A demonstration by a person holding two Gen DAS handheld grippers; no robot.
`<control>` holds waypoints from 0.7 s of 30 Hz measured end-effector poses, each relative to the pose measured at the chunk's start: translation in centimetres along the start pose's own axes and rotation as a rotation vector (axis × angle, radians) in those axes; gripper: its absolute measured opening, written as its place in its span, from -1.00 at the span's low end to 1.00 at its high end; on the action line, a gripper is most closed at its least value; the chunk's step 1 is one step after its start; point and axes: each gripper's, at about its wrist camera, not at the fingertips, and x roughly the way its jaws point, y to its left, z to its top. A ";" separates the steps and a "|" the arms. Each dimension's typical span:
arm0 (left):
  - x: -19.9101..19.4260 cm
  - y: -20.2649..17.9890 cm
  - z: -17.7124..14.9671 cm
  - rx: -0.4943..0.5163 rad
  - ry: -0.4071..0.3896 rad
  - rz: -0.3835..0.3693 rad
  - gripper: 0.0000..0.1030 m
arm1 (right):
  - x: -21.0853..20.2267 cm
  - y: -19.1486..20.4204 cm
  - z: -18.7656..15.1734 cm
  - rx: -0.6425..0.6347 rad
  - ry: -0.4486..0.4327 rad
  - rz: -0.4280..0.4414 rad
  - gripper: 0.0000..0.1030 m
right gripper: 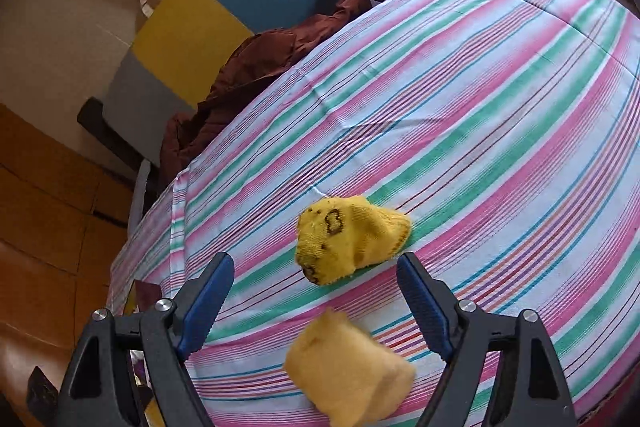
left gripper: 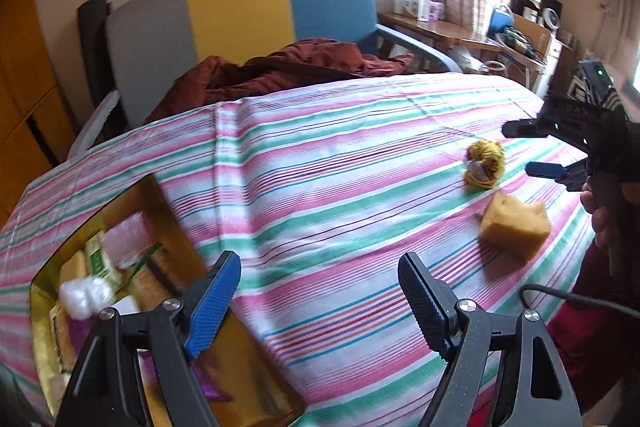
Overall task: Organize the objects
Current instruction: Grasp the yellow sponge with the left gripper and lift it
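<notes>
In the left wrist view, a gold box (left gripper: 44, 307) sits at 8 o'clock on the striped cloth (left gripper: 320, 167) covering the table, its inside crowded with small packets and a white fluffy item, all blurred. The left hand-held gripper (left gripper: 320, 299) hangs at 6 o'clock, its jaws spread wide and empty, one blue-padded finger over the box's near corner and the other over bare cloth. Behind the table at 12 o'clock stands a chair (left gripper: 240, 7) with a grey, yellow and blue back and a maroon garment (left gripper: 280, 67) heaped on it. At 3 o'clock a yellow sock (left gripper: 485, 163) lies balled on the cloth, and a sponge (left gripper: 516, 227) lies just beside it, nearer the camera. The right hand-held gripper (left gripper: 520, 149) comes in from the right edge at 3 o'clock, released, close to the sock without touching it. In the right wrist view, the sock (right gripper: 348, 239) lies at 6 o'clock just beyond that gripper's (right gripper: 316, 291) fingertips, and the sponge (right gripper: 348, 371) lies between the spread fingers, neither finger touching it.
</notes>
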 end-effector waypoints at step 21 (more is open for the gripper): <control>8.1 -11.1 3.8 0.044 0.158 -0.408 0.58 | -1.0 -0.3 0.8 0.075 -0.066 0.118 0.65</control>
